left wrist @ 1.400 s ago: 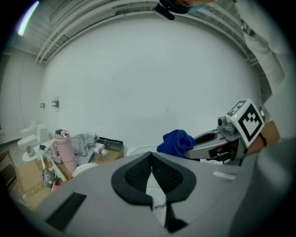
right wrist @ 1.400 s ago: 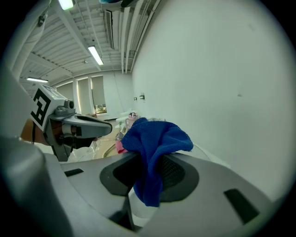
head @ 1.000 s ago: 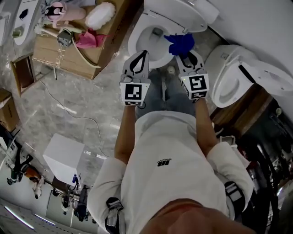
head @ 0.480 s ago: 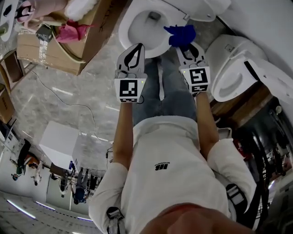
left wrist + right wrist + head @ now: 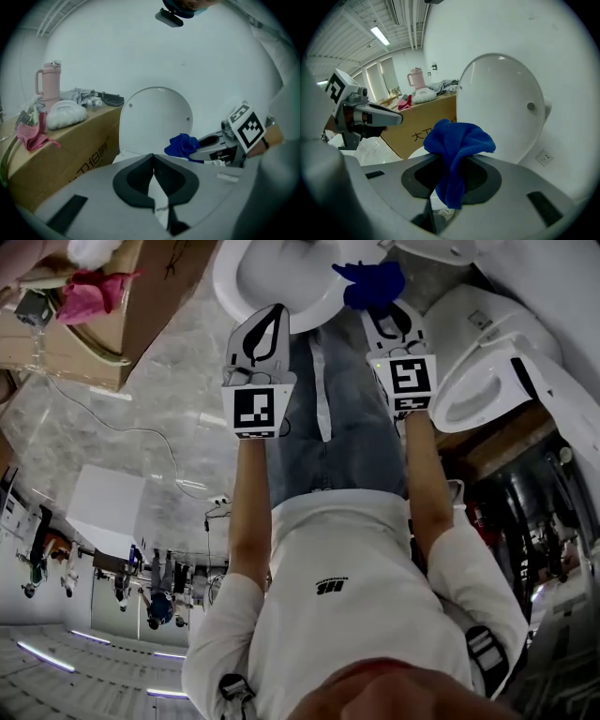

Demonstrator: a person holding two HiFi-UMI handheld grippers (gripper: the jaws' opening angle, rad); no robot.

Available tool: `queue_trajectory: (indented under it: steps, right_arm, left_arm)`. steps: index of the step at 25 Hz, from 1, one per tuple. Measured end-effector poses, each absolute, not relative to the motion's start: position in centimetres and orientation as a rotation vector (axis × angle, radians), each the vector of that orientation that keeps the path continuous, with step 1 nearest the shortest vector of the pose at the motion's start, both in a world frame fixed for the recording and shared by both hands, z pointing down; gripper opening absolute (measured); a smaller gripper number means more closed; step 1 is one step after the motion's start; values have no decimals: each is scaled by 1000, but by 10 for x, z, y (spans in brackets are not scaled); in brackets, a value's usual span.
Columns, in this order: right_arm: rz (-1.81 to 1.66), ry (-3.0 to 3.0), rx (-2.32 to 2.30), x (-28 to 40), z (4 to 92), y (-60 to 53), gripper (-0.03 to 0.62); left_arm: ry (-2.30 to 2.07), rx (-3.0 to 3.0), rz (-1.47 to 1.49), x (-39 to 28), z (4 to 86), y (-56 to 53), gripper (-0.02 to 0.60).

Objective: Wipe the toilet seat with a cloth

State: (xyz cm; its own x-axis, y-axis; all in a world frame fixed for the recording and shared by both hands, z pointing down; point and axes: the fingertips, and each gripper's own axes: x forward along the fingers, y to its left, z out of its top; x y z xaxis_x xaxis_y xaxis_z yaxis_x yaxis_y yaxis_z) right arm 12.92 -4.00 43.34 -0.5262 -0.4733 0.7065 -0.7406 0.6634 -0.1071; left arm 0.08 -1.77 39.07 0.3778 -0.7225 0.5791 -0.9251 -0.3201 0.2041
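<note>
The right gripper (image 5: 382,307) is clamped on the one blue cloth (image 5: 370,282), held just over the near rim of the toilet seat (image 5: 228,292). The left gripper (image 5: 153,160) hangs beside it, jaws together and empty. Wiping seems not yet begun; next the cloth must be pressed down and swept round the seat of the nearer of two toilets.
</note>
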Motion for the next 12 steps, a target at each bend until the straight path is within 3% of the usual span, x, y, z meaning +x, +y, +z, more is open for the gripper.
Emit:
queue_trajectory:
  steps: [12]
  right_arm:
    - [546, -2149, 872, 146, 524, -41, 100]
  left_arm:
    - [-1343, 2095, 497, 39, 468, -17, 11]
